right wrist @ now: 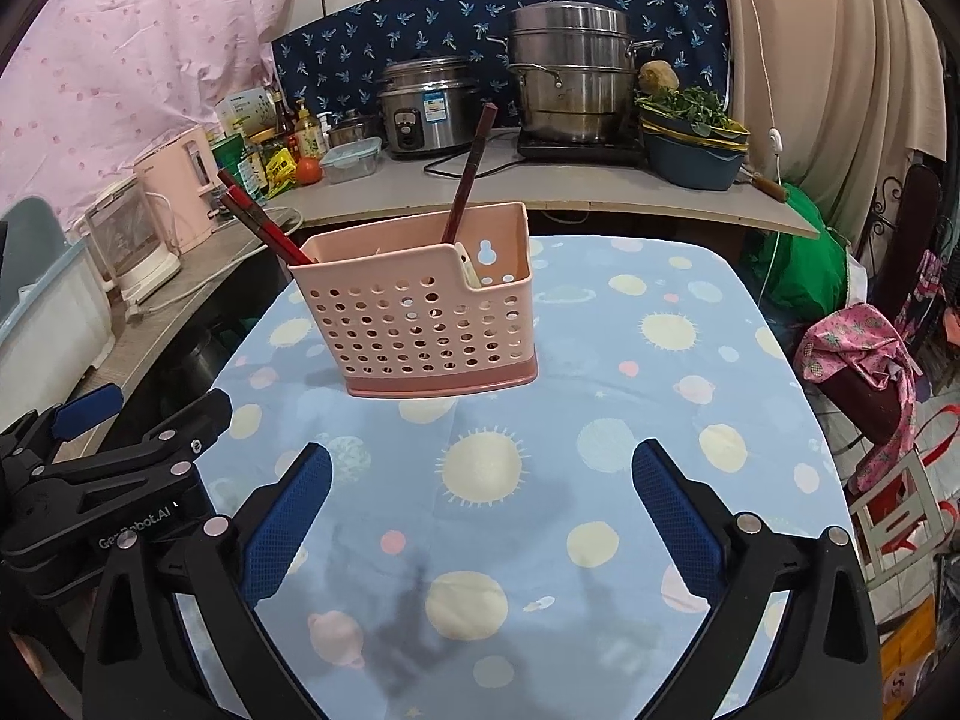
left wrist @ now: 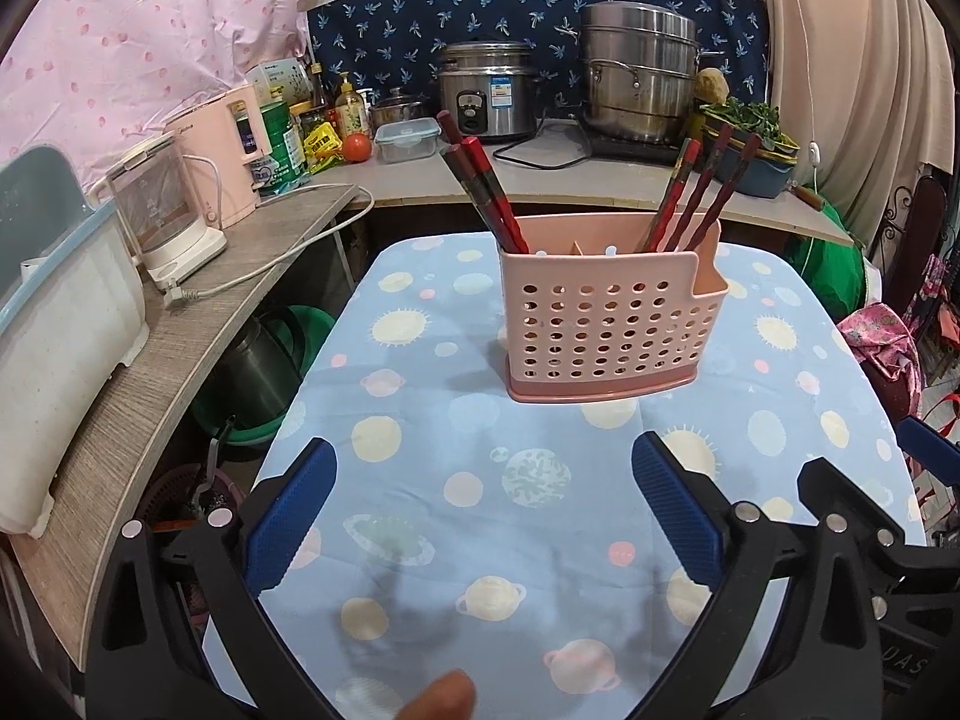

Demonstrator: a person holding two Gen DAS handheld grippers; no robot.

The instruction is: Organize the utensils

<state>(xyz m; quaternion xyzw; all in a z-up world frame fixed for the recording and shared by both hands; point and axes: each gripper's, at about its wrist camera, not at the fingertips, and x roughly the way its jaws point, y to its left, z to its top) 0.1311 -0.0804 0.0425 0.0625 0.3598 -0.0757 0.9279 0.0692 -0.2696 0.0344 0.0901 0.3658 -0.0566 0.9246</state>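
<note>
A pink perforated utensil holder (left wrist: pixel 606 324) stands upright on the blue planet-print table (left wrist: pixel 420 480); it also shows in the right wrist view (right wrist: pixel 420 324). Dark red chopsticks lean out of its left end (left wrist: pixel 486 192) and its right end (left wrist: pixel 696 192); in the right wrist view I see a bunch at the left (right wrist: pixel 264 228) and one upright stick (right wrist: pixel 471 174). My left gripper (left wrist: pixel 483 516) is open and empty, hovering in front of the holder. My right gripper (right wrist: pixel 480 516) is open and empty, beside the left one.
A counter behind the table holds a rice cooker (left wrist: pixel 486 96), a stacked steel pot (left wrist: pixel 642 78), a blue bowl of greens (left wrist: pixel 750 150), a tomato (left wrist: pixel 355 147) and bottles. A kettle (left wrist: pixel 162 210) and a white bin (left wrist: pixel 54 324) stand on the left shelf.
</note>
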